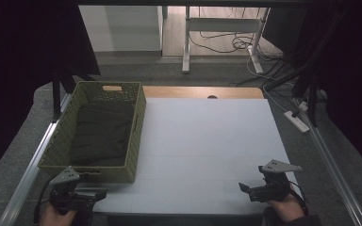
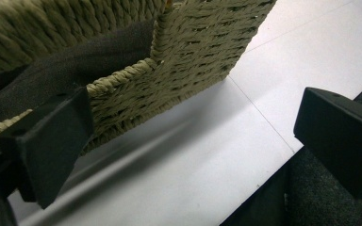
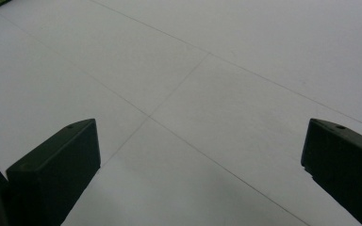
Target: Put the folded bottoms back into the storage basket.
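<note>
Woven green basket (image 1: 139, 127) at the left of the frame holds the dark cloth (image 1: 101, 134) inside it. Both tongs, left (image 1: 78, 197) and right (image 1: 247, 188), stand open and empty at the bottom of the frame over the white worktop (image 1: 207, 150); the work looks either finished or not begun.

Whole middle and right of the table (image 1: 207, 141) is wide open; just the woven basket (image 1: 136, 141) walls off the left side.
</note>
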